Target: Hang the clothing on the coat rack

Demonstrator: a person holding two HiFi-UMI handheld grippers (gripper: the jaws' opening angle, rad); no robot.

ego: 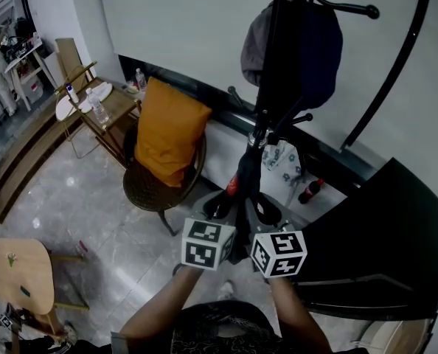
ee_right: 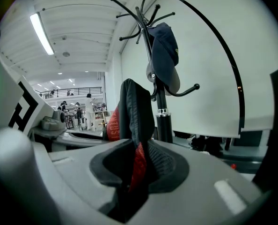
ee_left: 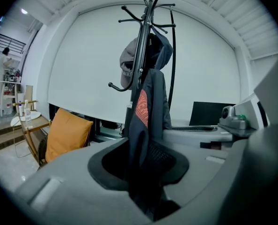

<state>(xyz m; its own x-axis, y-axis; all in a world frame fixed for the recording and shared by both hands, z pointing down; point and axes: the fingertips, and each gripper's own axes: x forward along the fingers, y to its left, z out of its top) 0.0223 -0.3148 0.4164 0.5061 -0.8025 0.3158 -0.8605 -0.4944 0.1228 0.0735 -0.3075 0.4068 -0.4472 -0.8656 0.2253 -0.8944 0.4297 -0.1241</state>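
A black coat rack (ego: 274,87) stands right in front of me, its hooks spreading at the top (ee_left: 146,13) (ee_right: 141,18). A dark blue and grey cap (ego: 293,43) (ee_left: 129,64) (ee_right: 166,55) hangs on it. A black garment with red patches (ego: 242,186) (ee_left: 146,121) (ee_right: 134,121) is held up against the pole. My left gripper (ego: 220,211) (ee_left: 146,172) is shut on its fabric. Just to the right, my right gripper (ego: 265,214) (ee_right: 136,172) is shut on the same garment.
A wicker chair (ego: 153,194) with an orange cushion (ego: 167,135) (ee_left: 66,132) stands left of the rack. Behind it is a side table (ego: 101,105) with bottles. A wooden stool (ego: 20,275) sits at lower left, a black panel (ego: 381,234) at right, a curved black lamp arm (ego: 396,72) behind.
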